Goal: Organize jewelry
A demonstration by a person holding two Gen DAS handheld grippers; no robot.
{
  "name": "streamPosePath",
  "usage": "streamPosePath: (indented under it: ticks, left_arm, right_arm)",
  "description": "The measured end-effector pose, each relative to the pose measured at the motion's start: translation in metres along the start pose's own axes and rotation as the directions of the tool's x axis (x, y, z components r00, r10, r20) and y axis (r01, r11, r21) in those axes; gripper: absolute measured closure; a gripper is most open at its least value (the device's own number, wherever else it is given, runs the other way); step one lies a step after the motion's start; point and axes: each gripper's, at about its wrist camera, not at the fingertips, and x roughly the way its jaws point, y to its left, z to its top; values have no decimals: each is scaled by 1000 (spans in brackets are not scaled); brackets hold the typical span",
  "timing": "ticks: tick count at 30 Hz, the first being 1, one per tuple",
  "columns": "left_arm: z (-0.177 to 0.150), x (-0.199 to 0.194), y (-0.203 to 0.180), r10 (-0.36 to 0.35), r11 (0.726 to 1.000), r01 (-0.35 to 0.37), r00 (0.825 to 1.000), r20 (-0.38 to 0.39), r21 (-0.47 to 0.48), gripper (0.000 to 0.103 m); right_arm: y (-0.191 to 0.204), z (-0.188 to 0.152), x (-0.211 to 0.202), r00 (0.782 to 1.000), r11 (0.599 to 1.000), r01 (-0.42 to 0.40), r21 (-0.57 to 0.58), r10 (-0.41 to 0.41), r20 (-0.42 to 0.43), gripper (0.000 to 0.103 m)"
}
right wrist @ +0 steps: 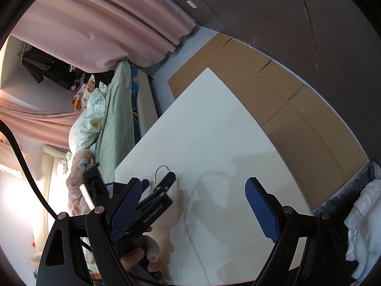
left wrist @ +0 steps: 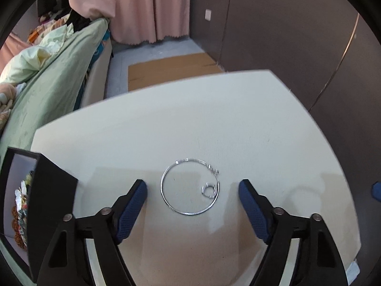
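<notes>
A thin silver bangle (left wrist: 189,186) lies flat on the white table (left wrist: 214,119), with a small silver ring (left wrist: 209,190) inside its right side. My left gripper (left wrist: 193,188) is open and hovers just above the table, its blue fingertips on either side of the bangle. A black jewelry box (left wrist: 47,202) stands open at the left edge. My right gripper (right wrist: 193,188) is open and empty above the table. In the right wrist view the left gripper (right wrist: 164,186) partly hides the bangle (right wrist: 160,170).
A bed with green bedding (left wrist: 47,83) lies left of the table. Flattened cardboard (left wrist: 171,69) covers the floor beyond the far edge. A dark wall (left wrist: 285,35) runs along the right. White cloth (right wrist: 364,226) lies at the right in the right wrist view.
</notes>
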Motion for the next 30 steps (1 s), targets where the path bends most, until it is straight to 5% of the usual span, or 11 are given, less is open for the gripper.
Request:
streamPosePath:
  ticks: [5, 8, 30]
  left_arm:
    - [-3, -1, -1, 11, 1000, -11, 1000, 10, 12, 31]
    - [-2, -4, 0, 12, 1000, -12, 1000, 10, 17, 52]
    - [1, -43, 25, -69, 996, 72, 996, 57, -49, 52]
  right_arm:
    - [-2, 1, -1, 1000, 1000, 0, 4, 0, 1, 14]
    - [-2, 1, 0, 1000, 1000, 2, 3, -2, 1, 14]
    - [11, -2, 21, 998, 997, 43, -57, -45, -34, 14]
